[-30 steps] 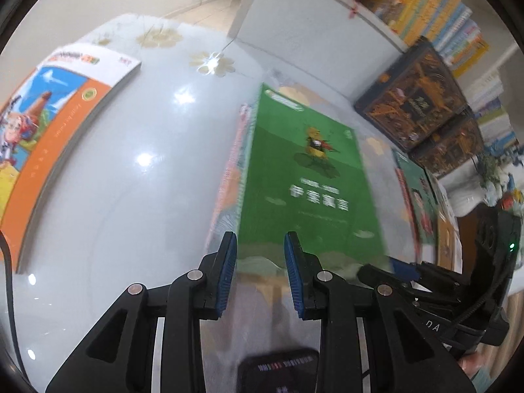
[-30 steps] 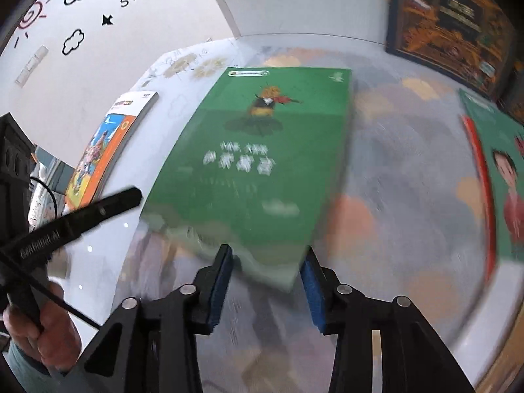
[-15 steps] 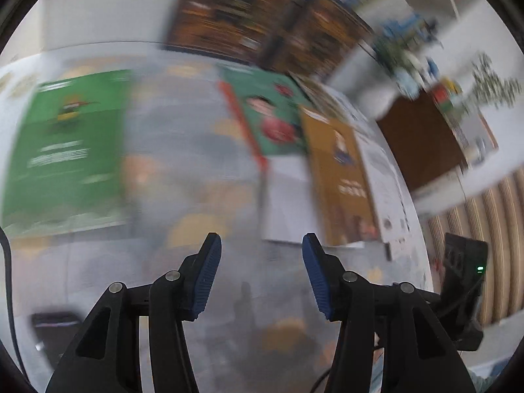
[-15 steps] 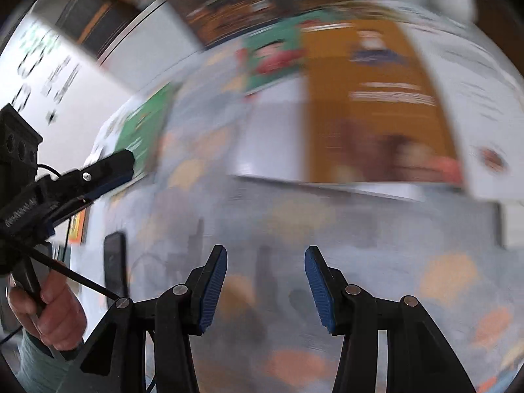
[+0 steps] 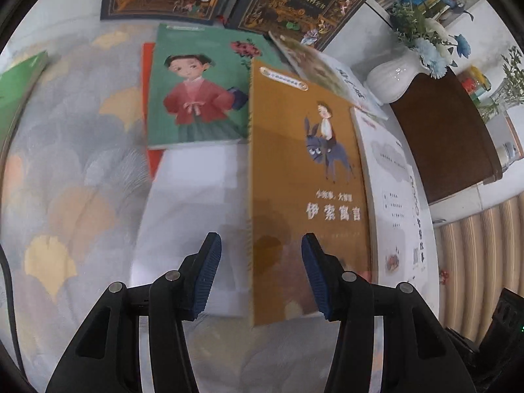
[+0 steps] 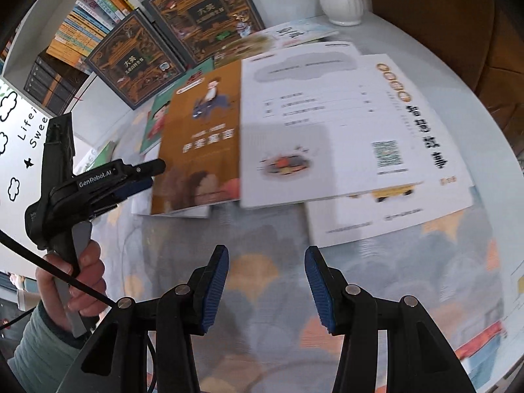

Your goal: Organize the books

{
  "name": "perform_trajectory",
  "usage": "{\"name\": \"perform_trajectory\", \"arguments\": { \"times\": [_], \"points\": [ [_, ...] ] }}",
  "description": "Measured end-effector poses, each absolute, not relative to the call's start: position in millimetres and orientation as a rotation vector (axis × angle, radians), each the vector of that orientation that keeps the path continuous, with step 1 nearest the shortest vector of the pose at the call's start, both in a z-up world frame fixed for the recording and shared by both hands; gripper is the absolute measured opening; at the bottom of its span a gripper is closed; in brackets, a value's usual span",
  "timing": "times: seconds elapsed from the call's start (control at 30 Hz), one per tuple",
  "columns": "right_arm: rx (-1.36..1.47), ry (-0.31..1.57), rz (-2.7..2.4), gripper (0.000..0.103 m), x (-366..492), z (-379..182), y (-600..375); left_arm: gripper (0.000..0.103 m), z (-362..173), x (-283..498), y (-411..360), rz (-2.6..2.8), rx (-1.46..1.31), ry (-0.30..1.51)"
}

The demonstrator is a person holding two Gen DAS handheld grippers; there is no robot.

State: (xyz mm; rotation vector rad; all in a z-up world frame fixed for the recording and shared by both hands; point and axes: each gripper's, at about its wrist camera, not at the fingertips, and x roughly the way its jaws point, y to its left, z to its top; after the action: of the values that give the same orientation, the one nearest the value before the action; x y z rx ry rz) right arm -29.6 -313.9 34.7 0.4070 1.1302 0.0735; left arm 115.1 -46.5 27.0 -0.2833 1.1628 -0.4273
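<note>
Green shows at the far left edge of the left wrist view, where a green book [image 5: 18, 98] lies flat on the patterned table [image 5: 72, 170]. Right of it, in the upper middle, a teal book with a girl in a red jacket [image 5: 196, 91] lies over a red book [image 5: 148, 65] and a white one [image 5: 193, 229]. Next comes the brown book with the donkey rider [image 5: 304, 177], its near corner just ahead of the left gripper [image 5: 261, 273], and then white booklets [image 5: 389, 177] fanned toward the right edge. A white vase [image 5: 391, 80] stands at upper right.

The left fingers [image 5: 206, 275] have just been opening and now stand apart with nothing between them. The right gripper [image 6: 266, 286] has widened too and hangs empty over bare table, below the white booklets [image 6: 327, 121].

The step in hand looks like picking the next book from this loose pile, probably the brown one on top. To do it well, I would come in low at its free near edge, slide one finger under the cover, close on all the pages, and steady the neighbouring booklets with the other gripper.
</note>
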Motion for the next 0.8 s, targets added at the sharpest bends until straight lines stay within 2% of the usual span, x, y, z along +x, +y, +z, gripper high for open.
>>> {"name": "perform_trajectory", "arguments": {
  "times": [0.2,0.4,0.63,0.8],
  "points": [
    [0.370,1.088,0.046,0.048,-31.3,42.7,-343.3,0.049,31.6,111.2,-59.8,-0.412,-0.325,1.172],
    [0.459,1.058,-0.026,0.048,-2.1,33.7,-402.4,0.049,61.2,91.1,-69.9,-0.287,-0.263,1.062],
    [0.487,1.042,-0.063,0.048,44.2,21.9,-434.7,0.049,51.5,99.2,-152.6,-0.451,-0.191,1.142],
    [0.549,1.098,0.018,0.047,51.0,2.9,-427.7,0.049,36.6,103.5,-179.6,-0.501,-0.202,1.195]
  ]
}}
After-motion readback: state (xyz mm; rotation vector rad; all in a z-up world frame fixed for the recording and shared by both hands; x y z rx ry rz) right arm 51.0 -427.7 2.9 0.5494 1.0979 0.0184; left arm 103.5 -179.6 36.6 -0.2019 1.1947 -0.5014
